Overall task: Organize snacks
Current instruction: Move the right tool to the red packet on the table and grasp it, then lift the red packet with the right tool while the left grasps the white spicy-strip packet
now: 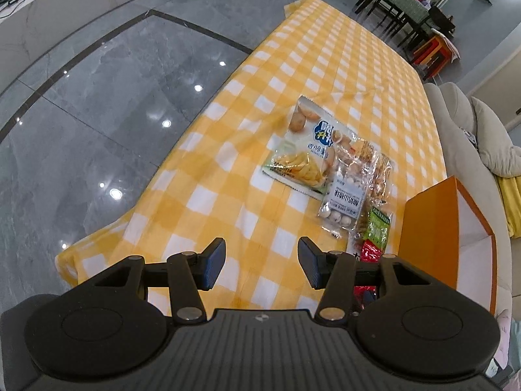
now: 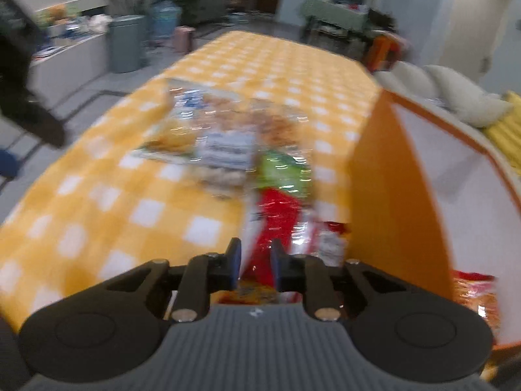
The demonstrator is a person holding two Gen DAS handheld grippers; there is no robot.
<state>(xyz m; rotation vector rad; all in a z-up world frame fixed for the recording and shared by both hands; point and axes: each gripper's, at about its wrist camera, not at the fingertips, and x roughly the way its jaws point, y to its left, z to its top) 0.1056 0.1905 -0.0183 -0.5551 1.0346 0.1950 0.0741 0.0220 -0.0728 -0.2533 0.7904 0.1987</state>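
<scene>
The left tongs point(image 1: 262, 262) hang apart over the surface point(image 1: 342, 65), while the right tongs point(image 2: 255, 268) are nearly together around a red packet point(image 2: 276, 208) beside the orange box point(image 2: 390, 195).

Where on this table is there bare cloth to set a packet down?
The checked tablecloth is bare beyond the chip bag to the far end, and between the left gripper and that bag. It is crowded from the bag to the orange box.

Home living room: sofa point(image 1: 462, 123), dining table point(image 1: 400, 0).
</scene>
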